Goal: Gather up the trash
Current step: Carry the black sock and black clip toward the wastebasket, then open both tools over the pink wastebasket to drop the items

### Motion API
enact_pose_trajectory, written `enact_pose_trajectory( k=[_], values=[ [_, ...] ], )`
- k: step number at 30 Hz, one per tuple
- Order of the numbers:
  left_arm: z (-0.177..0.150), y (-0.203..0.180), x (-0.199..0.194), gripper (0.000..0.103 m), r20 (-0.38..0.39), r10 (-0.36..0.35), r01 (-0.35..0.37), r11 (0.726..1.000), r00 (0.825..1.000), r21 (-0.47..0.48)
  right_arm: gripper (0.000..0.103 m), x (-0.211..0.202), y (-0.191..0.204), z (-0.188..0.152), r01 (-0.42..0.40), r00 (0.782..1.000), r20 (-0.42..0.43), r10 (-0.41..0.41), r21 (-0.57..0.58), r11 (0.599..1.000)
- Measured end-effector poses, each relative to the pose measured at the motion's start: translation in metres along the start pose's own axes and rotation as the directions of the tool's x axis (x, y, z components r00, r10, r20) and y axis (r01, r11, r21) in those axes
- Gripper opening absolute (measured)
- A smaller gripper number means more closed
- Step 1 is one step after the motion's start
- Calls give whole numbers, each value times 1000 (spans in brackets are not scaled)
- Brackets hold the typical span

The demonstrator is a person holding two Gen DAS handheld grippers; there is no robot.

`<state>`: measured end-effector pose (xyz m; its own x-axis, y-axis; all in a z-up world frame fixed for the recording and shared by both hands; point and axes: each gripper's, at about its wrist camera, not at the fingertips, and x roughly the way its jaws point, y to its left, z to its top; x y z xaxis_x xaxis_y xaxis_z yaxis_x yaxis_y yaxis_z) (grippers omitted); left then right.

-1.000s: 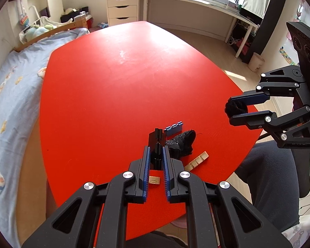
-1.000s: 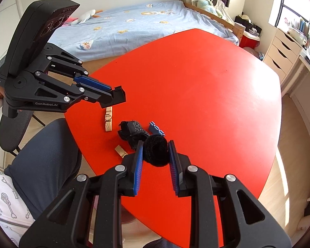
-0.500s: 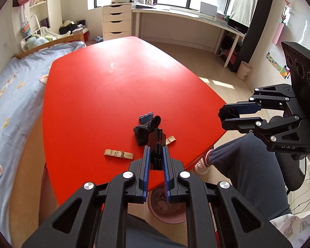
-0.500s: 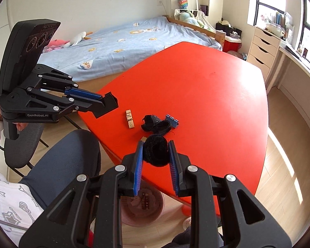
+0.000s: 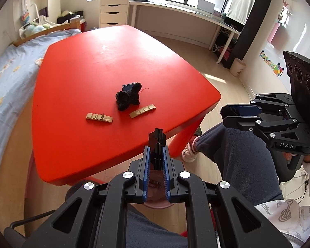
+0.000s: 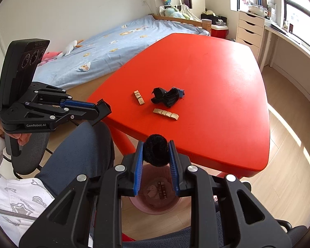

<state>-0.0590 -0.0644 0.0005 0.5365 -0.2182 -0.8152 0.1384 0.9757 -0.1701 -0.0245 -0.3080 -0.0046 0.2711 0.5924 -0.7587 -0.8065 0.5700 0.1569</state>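
Note:
My left gripper is shut on a small black plastic piece, held past the near edge of the red table. My right gripper is shut on a black fuzzy ball, hanging over a pink bin on the floor that holds a few scraps. On the table lie a black crumpled cloth against a blue clip, and two tan strips. In the right wrist view the left gripper shows at left with the black piece in it; the right gripper shows at right in the left wrist view.
A person's dark-trousered legs and a grey chair sit by the table's near corner. A bed with a blue cover lies beyond the table. White drawers and a long desk line the window wall.
Both grippers have drawn back from over the table to beyond its near edge, each keeping its load. The pink bin has come into view under them, and the right wrist rolled.

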Motion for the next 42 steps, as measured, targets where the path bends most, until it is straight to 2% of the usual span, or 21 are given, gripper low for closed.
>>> enact_pose_trajectory(
  k=[7,17,18,19,20,21,22,23,25,26,29,35,42],
  values=[
    [-18,-9,9,11,-35,-32,32,999,999,-5,23,10,5,-18,-21,999,-36,22,26,999],
    [-19,-15,8,12,-36,-58,58,998,998,12,24,11,6,-17,-40,999,-31,41,28,999],
    [-19,-15,8,12,-38,-62,62,998,997,13,26,11,6,-17,-47,998,-32,48,29,998],
    [-19,-15,8,16,-35,-59,60,998,998,12,30,12,6,-17,-51,998,-33,51,28,998],
    [-19,-14,9,20,-36,-59,60,998,998,10,38,12,7,-18,-44,998,-32,45,29,999],
    [-19,-13,10,34,-38,-52,53,999,998,8,59,11,5,-18,-39,999,-25,39,32,999],
    [-20,-11,10,58,-31,-41,41,999,999,2,72,10,4,-18,-37,999,-14,37,38,999],
    [-20,-8,9,66,-20,-36,36,999,999,-8,76,9,3,-19,-31,999,-8,31,43,999],
    [-21,-5,9,86,-15,-25,25,1000,1000,-19,91,9,1,-19,-17,1000,-8,17,49,999],
    [-21,-4,8,91,-7,-7,6,1000,1000,-26,93,10,1,-19,-15,1000,-9,16,50,999],
    [-22,2,8,95,-5,11,-11,999,1000,-45,97,13,1,-21,-11,1000,-27,13,48,999],
    [-22,7,7,95,-5,46,-46,997,999,-56,99,18,1,-22,-14,999,-44,16,52,999],
    [-23,10,6,95,-6,47,-47,997,999,-64,99,17,1,-23,-31,999,-43,33,55,998]
  ],
)
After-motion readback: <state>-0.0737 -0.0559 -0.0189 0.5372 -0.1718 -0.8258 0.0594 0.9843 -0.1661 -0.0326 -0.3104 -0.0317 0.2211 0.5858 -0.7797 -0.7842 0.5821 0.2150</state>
